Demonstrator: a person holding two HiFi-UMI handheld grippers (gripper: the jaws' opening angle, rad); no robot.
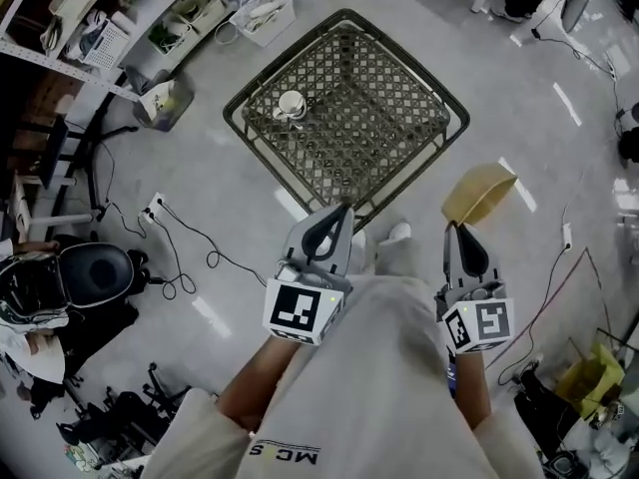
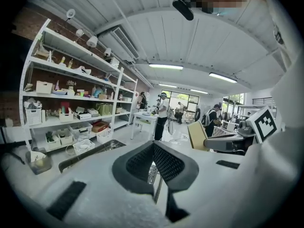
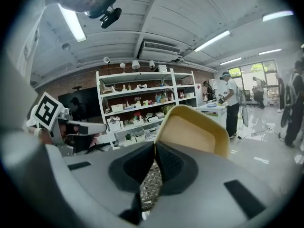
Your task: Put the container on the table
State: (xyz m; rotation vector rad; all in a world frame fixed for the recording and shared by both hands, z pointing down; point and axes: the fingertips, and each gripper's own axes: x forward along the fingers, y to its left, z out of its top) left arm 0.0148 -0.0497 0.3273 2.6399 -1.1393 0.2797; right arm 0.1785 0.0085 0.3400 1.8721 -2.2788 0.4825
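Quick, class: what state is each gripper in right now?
Left gripper: closed, empty.
Right gripper: closed on the yellow container rim.

Left hand-held gripper (image 1: 344, 209) closed (right one (image 1: 448, 227) too).

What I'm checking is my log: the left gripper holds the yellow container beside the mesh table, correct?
No, the right gripper holds the yellow container, pinching its rim, as the right gripper view shows; the left gripper is shut and empty. It is beside the mesh table.
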